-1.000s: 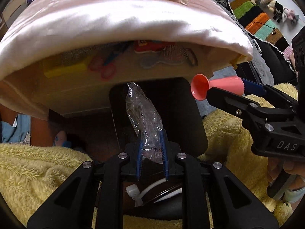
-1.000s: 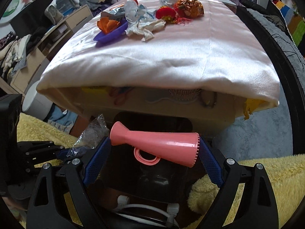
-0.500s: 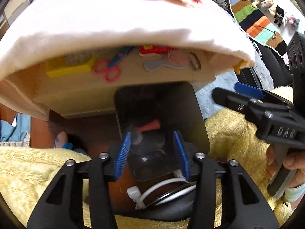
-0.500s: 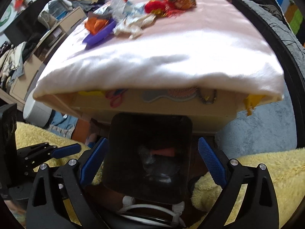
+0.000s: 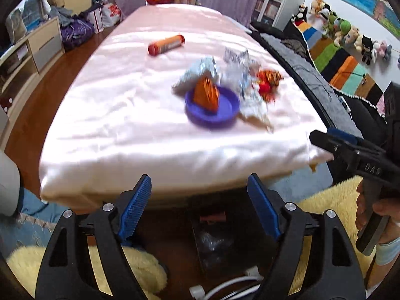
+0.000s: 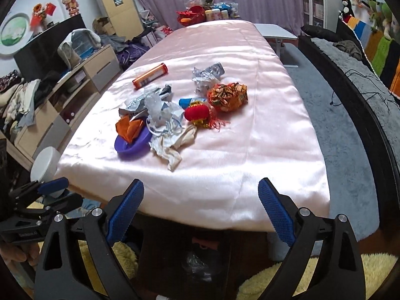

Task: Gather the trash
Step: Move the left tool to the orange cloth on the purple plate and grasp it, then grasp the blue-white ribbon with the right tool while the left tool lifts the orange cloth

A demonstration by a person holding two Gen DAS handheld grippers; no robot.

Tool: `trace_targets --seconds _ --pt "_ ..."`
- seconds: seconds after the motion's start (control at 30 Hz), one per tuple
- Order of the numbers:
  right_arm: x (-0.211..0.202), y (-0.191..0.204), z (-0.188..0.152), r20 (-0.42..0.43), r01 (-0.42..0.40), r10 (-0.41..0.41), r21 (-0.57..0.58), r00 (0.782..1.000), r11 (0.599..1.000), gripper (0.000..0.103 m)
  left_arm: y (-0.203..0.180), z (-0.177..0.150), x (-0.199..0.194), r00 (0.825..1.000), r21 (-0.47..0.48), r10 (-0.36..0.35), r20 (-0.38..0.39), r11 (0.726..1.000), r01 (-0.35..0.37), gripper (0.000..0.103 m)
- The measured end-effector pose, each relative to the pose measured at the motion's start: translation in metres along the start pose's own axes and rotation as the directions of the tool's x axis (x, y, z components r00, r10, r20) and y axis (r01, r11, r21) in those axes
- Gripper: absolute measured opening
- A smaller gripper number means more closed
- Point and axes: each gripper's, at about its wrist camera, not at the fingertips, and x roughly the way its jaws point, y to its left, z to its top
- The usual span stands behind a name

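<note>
I have both grippers raised at the near end of the table (image 6: 275,115); my left gripper (image 5: 200,207) has its jaws wide apart with nothing between them, and my right gripper (image 6: 200,210) is spread the same way, empty. The trash pile (image 6: 175,115) lies ahead of both, well apart from the fingertips, around a purple plate (image 6: 132,143) holding an orange wrapper (image 6: 128,127). Beyond it an orange tube (image 6: 150,75) lies flat, its long axis running diagonally, red cap toward the far right. Directly below my fingers sits the black bin (image 6: 187,257) with a pink horn (image 6: 205,243) and clear plastic inside. My right hand (image 5: 372,227) grips its handle upright at the left view's edge.
</note>
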Motion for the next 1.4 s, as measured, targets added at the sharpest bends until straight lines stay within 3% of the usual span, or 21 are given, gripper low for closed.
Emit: trace_targets --seconds 0.17,0.23,0.33,0.63,0.8,0.97,1.0,1.1,1.2,1.27,1.4 --pt "0.014 0.012 0.028 0.020 -0.030 0.030 -0.028 0.999 0.999 0.076 0.004 0.038 0.000 0.998 0.001 0.024 0.057 1.000 -0.024 0.074" --pt "0.023 0.016 0.039 0.016 -0.046 0.046 -0.039 0.999 0.998 0.062 0.006 0.050 0.004 0.998 0.009 0.018 0.066 1.000 -0.019 0.072" --pt "0.039 0.024 0.054 0.010 -0.080 0.081 -0.053 0.997 0.995 0.051 0.006 0.061 0.012 0.998 0.028 0.005 0.066 1.000 -0.007 0.060" --pt "0.061 0.044 0.066 -0.021 -0.162 0.160 -0.089 0.987 0.983 0.039 0.003 0.080 0.038 0.999 0.062 -0.029 0.039 0.998 0.026 0.027" --pt "0.076 0.041 0.070 -0.049 -0.101 0.096 -0.097 0.994 0.990 0.039 0.001 0.084 0.048 0.998 0.059 -0.053 0.019 0.997 0.052 0.025" --pt "0.089 0.040 0.068 -0.073 -0.104 0.097 -0.105 0.993 0.989 0.038 -0.002 0.089 0.061 0.998 0.060 -0.058 -0.003 0.997 0.058 0.025" --pt "0.090 0.040 0.067 -0.076 -0.111 0.103 -0.106 0.992 0.988 0.036 -0.002 0.091 0.065 0.998 0.059 -0.058 -0.008 0.997 0.058 0.025" --pt "0.092 0.041 0.067 -0.083 -0.114 0.104 -0.118 0.991 0.986 0.014 -0.002 0.094 0.073 0.998 0.050 -0.064 -0.022 0.997 0.065 0.025" --pt "0.087 0.040 0.067 -0.071 -0.126 0.118 -0.122 0.991 0.985 0.010 -0.005 0.096 0.077 0.997 0.063 -0.067 -0.026 0.996 0.069 0.025" --pt "0.080 0.039 0.069 -0.056 -0.135 0.129 -0.118 0.990 0.984 0.009 -0.008 0.097 0.078 0.997 0.074 -0.069 -0.032 0.995 0.071 0.012" --pt "0.065 0.038 0.075 -0.023 -0.135 0.133 -0.122 0.991 0.983 0.009 -0.011 0.097 0.075 0.997 0.084 -0.067 -0.026 0.994 0.069 0.005"
